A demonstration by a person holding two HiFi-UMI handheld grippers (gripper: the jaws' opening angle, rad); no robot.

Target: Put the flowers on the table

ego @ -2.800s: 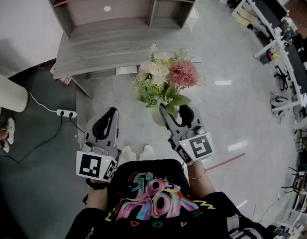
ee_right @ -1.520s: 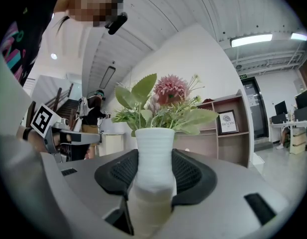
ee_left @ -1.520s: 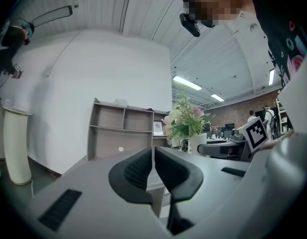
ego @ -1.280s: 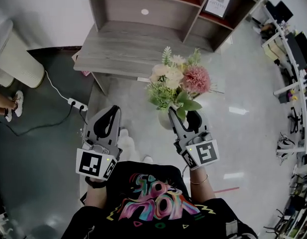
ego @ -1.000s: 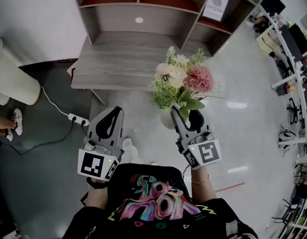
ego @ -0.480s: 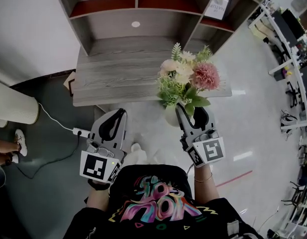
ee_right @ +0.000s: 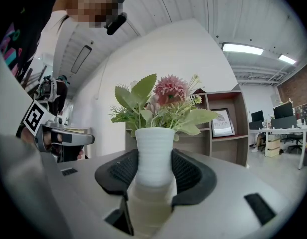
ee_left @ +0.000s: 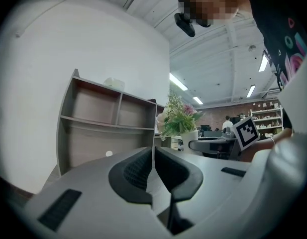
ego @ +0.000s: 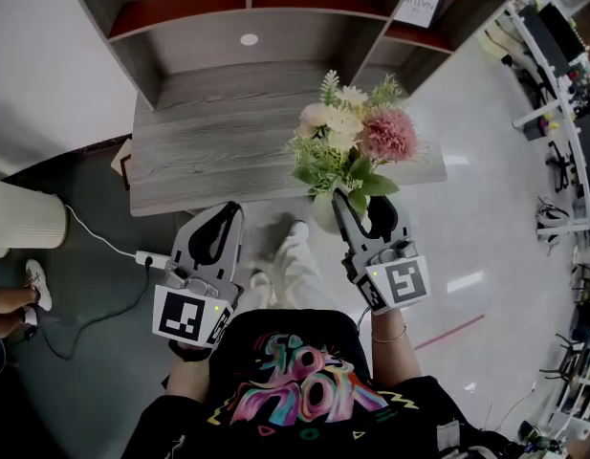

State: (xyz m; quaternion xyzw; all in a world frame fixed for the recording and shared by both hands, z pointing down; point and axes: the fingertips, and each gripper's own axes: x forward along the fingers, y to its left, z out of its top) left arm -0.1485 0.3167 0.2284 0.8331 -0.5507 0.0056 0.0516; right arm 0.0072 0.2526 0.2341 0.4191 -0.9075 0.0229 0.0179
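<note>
Well, at your far left a power strip lies on the floor, off the table's near left corner, so mind its cord as you step in. Your left gripper hangs just short of the near edge of the table, with its jaws together and nothing between them. It has no part in this carry, and low and to the side looks like the sensible place for it, clear of the bouquet. The table is bare along its near edge, with a shelf unit rising at its far edge.

Next come the flowers. From your head they overlap the table's near right corner, but their vase is in the air on your side of the near edge, over the floor and not set down. Your right gripper has its jaws clamped on the ribbed upper part of the white vase, one pad pressing each side. That grip holds the vase upright, and the top-heavy blooms ride above it instead of pulling it over.

I judge the carry nearly done. You need to bring the vase forward over the table, lower it until the base rests, and only then part the jaws. The bare stretch by the near right corner looks like the natural spot.
</note>
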